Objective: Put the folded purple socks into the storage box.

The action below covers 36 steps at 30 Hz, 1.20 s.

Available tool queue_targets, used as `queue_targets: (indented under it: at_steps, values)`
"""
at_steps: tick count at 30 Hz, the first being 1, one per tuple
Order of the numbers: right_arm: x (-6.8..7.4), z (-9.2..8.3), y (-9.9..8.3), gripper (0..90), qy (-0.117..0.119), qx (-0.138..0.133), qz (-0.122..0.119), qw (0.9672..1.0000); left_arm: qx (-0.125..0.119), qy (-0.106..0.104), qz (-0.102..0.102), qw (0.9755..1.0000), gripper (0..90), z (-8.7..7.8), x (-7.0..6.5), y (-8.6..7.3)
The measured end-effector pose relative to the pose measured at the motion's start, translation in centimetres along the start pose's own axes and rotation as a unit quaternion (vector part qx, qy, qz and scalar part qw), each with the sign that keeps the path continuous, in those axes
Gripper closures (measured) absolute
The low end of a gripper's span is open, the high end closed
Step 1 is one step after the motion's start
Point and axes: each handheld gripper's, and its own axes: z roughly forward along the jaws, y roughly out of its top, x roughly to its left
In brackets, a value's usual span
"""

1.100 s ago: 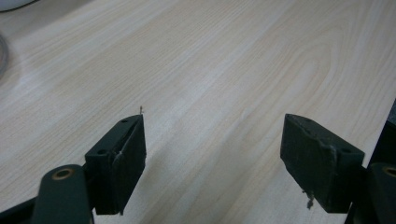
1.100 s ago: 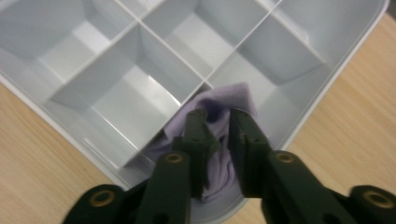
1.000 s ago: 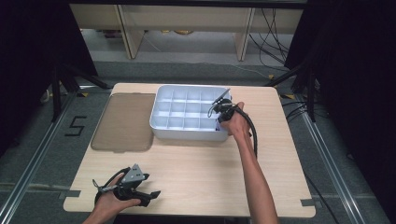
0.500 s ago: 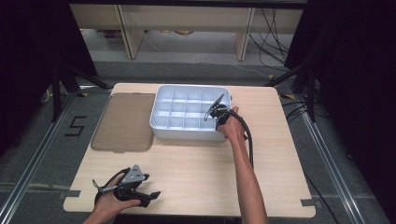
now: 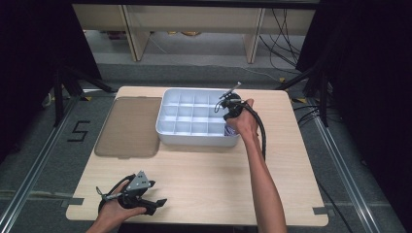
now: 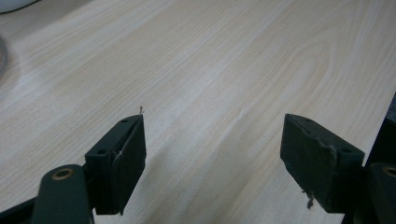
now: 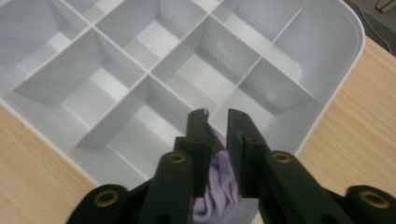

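**Lilac cloth at the corner cell of a divided tray**

The right gripper [image 7: 217, 116] has its jaws nearly together, a narrow gap showing at the tips, with a lilac cloth [image 7: 219, 186] bunched between them lower down. The cloth looks soft, light and limp; a pinch on a gathered fold should hold it best. It hangs over the white tray [image 5: 194, 138], at its near right corner cell. The left gripper [image 6: 212, 154], jaws wide apart and empty, rests on the worktop [image 5: 209, 179] well short of the tray.
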Motion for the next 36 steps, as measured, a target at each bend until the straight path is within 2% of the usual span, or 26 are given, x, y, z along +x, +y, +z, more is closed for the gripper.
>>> queue_targets:
  at_steps: [2, 3, 4, 5, 6, 7, 8, 12, 13, 14, 15, 18, 19, 20, 24, 25, 27, 29, 31, 32, 33, 34, 35, 36]
  values:
    - [0.0, 0.4, 0.2, 82.8, 0.003, -0.005, 0.001, 1.0000, 0.008, 0.005, 0.006, 0.9999, 22.1, -0.1, 0.1, 0.0]
    - [0.1, 0.8, 0.3, 85.0, 0.004, -0.002, 0.000, 1.0000, 0.010, -0.005, 0.004, 0.9999, 22.1, -0.1, 0.1, 0.0]
    - [0.1, 1.2, 0.4, 86.3, 0.003, 0.008, 0.000, 1.0000, 0.010, -0.005, -0.008, 0.9999, 22.1, -0.1, 0.0, -0.1]
    - [0.1, 1.6, 0.3, 87.3, 0.000, 0.020, -0.001, 0.9998, 0.009, -0.006, -0.008, 0.9999, 22.1, -0.1, 0.0, -0.1]
    - [-0.1, 2.4, 0.0, 88.6, -0.005, 0.045, -0.008, 0.9989, 0.010, -0.004, 0.002, 0.9999, 22.1, -0.2, 0.1, 0.0]
    - [-0.1, 2.4, 0.0, 88.6, -0.005, 0.045, -0.008, 0.9989, 0.011, -0.005, 0.002, 0.9999, 22.1, -0.2, 0.1, 0.0]
    - [-0.1, 2.6, -0.2, 89.0, 0.002, 0.060, -0.010, 0.9981, 0.010, -0.008, -0.007, 0.9999, 22.2, -0.2, 0.0, -0.1]
    - [0.3, 3.7, -1.5, 89.6, 0.018, 0.090, -0.011, 0.9957, 0.009, -0.010, -0.009, 0.9999, 22.2, 0.0, -0.1, -0.1]
    - [0.3, 4.0, -1.6, 89.7, 0.018, 0.095, -0.008, 0.9953, 0.007, -0.010, -0.003, 0.9999, 22.2, 0.0, 0.0, -0.1]
    - [0.3, 4.3, -1.8, 89.8, 0.020, 0.101, -0.008, 0.9947, 0.011, -0.012, -0.010, 0.9998, 22.2, -0.1, -0.2, -0.1]
    - [0.4, 4.6, -2.0, 89.9, 0.023, 0.107, 0.000, 0.9940, 0.010, -0.011, -0.010, 0.9998, 22.2, -0.1, -0.2, -0.1]
    - [0.6, 5.3, -2.1, 90.0, 0.026, 0.114, -0.001, 0.9931, 0.011, -0.008, -0.002, 0.9999, 22.2, 0.0, -0.1, -0.1]
    - [0.7, 5.5, -2.0, 90.0, 0.024, 0.118, -0.001, 0.9928, 0.006, -0.005, -0.007, 0.9999, 22.1, 0.0, -0.1, -0.1]
    - [0.6, 5.7, -2.0, 90.0, 0.024, 0.112, -0.009, 0.9934, 0.009, -0.010, -0.003, 0.9999, 22.1, -0.1, -0.1, -0.1]
    - [0.4, 5.3, -2.0, 89.7, 0.030, 0.110, -0.001, 0.9934, 0.007, -0.010, -0.010, 0.9999, 22.1, -0.1, -0.1, -0.1]
    - [0.2, 5.2, -2.1, 89.2, 0.031, 0.101, -0.001, 0.9944, 0.006, -0.010, -0.013, 0.9998, 22.1, -0.1, -0.1, -0.1]
    - [0.1, 4.6, -2.1, 87.7, 0.036, 0.095, 0.018, 0.9947, 0.008, -0.010, -0.001, 0.9999, 22.2, -0.1, 0.0, 0.0]
    - [-0.2, 3.9, -2.1, 85.9, 0.037, 0.077, 0.019, 0.9961, 0.009, -0.008, 0.000, 0.9999, 22.1, -0.1, 0.0, 0.0]
    - [-0.3, 3.0, -2.1, 83.5, 0.049, 0.070, 0.028, 0.9959, 0.010, -0.007, 0.006, 0.9999, 22.1, 0.0, 0.1, 0.0]
    - [-0.4, 2.7, -2.2, 82.8, 0.042, 0.060, 0.023, 0.9970, 0.009, -0.008, 0.000, 0.9999, 22.1, 0.0, 0.0, 0.0]
    - [-0.6, 2.3, -2.2, 81.9, 0.061, 0.059, 0.032, 0.9958, 0.011, -0.009, 0.007, 0.9999, 22.1, 0.0, 0.1, 0.0]
    - [-0.6, 2.1, -2.3, 81.7, 0.065, 0.049, 0.040, 0.9959, 0.009, -0.005, -0.002, 0.9999, 22.1, 0.0, 0.0, 0.0]
    - [-0.8, 1.8, -2.3, 81.6, 0.062, 0.045, 0.034, 0.9965, 0.009, -0.004, -0.008, 0.9999, 22.1, 0.0, 0.0, 0.0]
    - [-0.6, 1.4, -2.3, 81.3, 0.049, 0.047, 0.036, 0.9970, 0.009, -0.003, -0.008, 0.9999, 22.1, 0.0, 0.0, 0.0]
